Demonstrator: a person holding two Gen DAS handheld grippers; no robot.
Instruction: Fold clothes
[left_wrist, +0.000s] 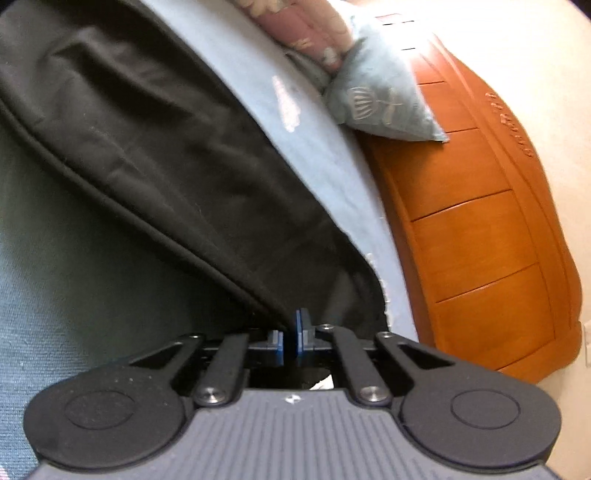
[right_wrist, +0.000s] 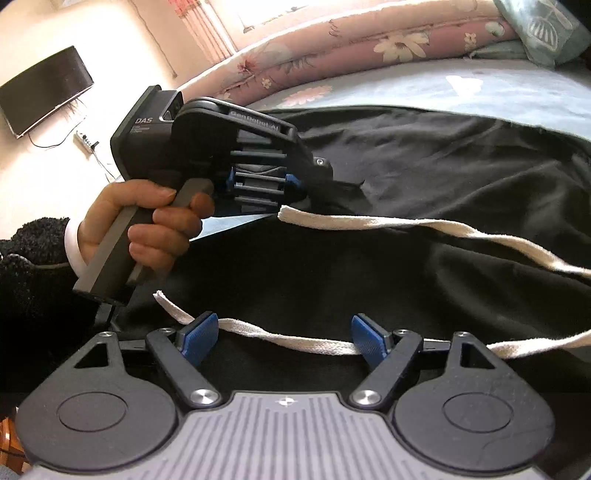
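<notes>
Left wrist view showed the left gripper (left_wrist: 290, 338) closed tight on an edge of the black garment (left_wrist: 159, 147), which lay across the light blue bed sheet (left_wrist: 314, 140). The right gripper (right_wrist: 284, 338) stood wide open over the same garment, holding nothing, with a white drawstring (right_wrist: 295, 338) lying between its pads.

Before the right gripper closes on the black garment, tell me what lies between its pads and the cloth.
A white drawstring lies across the black garment, running through the gap of the open right gripper, from pad to pad. Closing now would likely pinch the drawstring with the cloth. Nothing else visible is in the way.

Bright window glare, soft fisheye-warped edges.
</notes>
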